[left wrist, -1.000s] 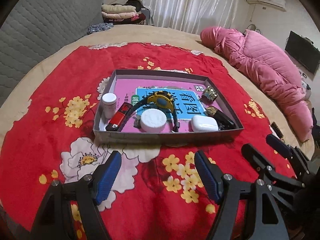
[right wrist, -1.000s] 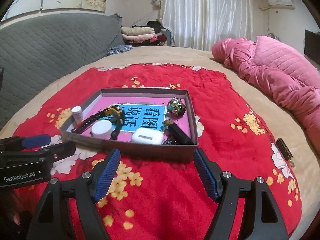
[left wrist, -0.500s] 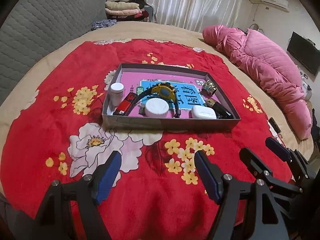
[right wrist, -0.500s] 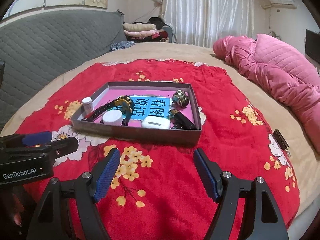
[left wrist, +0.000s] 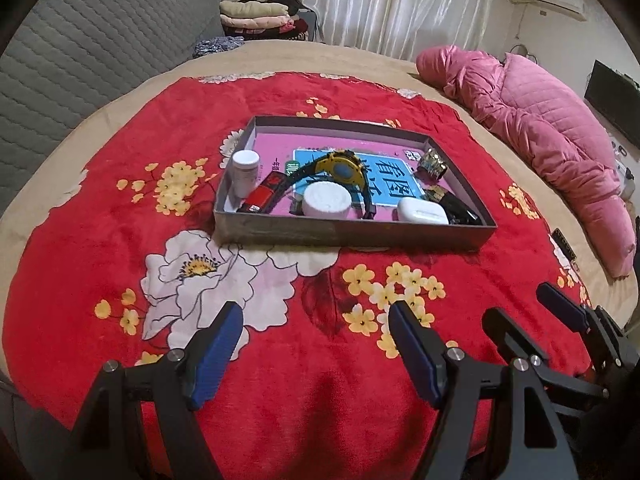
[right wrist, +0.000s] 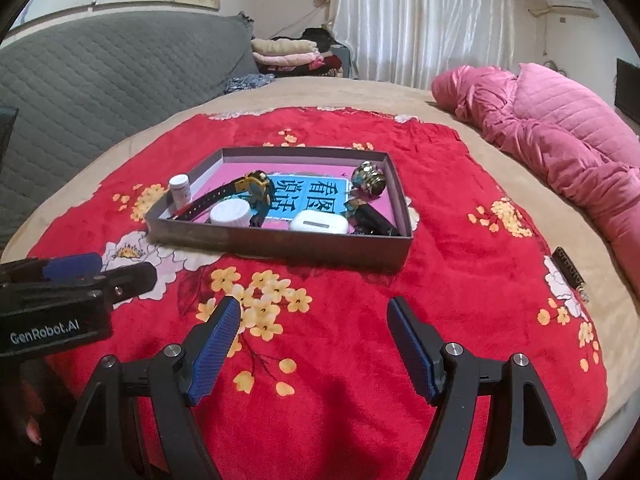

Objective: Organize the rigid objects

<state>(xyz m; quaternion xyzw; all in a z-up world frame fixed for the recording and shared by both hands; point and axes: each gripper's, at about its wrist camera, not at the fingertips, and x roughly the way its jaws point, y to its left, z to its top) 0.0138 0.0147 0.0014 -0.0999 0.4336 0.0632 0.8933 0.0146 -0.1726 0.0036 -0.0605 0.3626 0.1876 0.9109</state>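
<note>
A shallow grey box (left wrist: 352, 234) (right wrist: 280, 246) rests on the red flowered blanket (left wrist: 120, 220). Inside lie a small white bottle (left wrist: 245, 170), a red lighter (left wrist: 266, 192), a yellow-faced watch (left wrist: 340, 168), a round white lid (left wrist: 326, 202), a white earbud case (left wrist: 422, 211), a black object (left wrist: 456, 206) and a gold patterned jar (right wrist: 369, 178). My left gripper (left wrist: 316, 352) hangs open over the blanket, well short of the box. My right gripper (right wrist: 314, 346) is open too and holds nothing. Each gripper shows in the other's view.
A pink quilted duvet (left wrist: 552, 136) lies along the right of the bed. A grey quilted headboard (right wrist: 100, 72) stands at the left, folded clothes (right wrist: 286, 52) behind. A small dark patterned item (right wrist: 570, 268) lies at the blanket's right edge.
Both grippers have drawn back from the box and risen, so the box looks smaller and farther. Both stayed open. Nothing in the box moved.
</note>
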